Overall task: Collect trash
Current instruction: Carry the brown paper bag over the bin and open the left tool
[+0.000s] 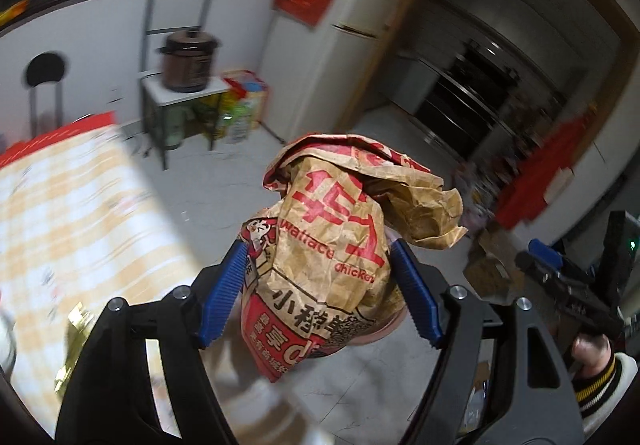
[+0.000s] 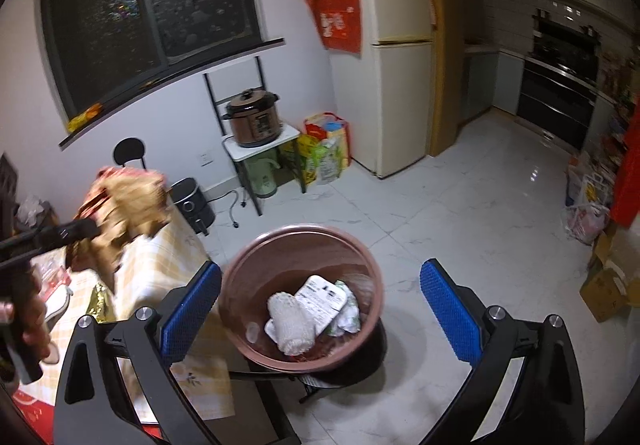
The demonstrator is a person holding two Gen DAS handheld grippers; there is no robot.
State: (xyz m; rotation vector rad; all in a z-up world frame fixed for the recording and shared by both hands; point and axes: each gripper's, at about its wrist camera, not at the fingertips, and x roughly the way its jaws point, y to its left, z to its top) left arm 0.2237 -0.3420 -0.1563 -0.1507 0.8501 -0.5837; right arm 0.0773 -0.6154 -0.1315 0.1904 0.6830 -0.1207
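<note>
Though crumpled — bag (image 1: 320, 253) between tool (image 1: 320, 285) pads

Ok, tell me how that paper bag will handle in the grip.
The paper bag looks crumpled and soft, so it will likely crush and flop rather than hold its shape. Its top sags sideways above the left gripper, which suggests it is light. The creased paper probably grips well against the ribbed pads.

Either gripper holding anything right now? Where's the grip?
Left gripper clamps the crumpled paper takeout bag across its middle. Right gripper is open and empty above the trash bin.
</note>
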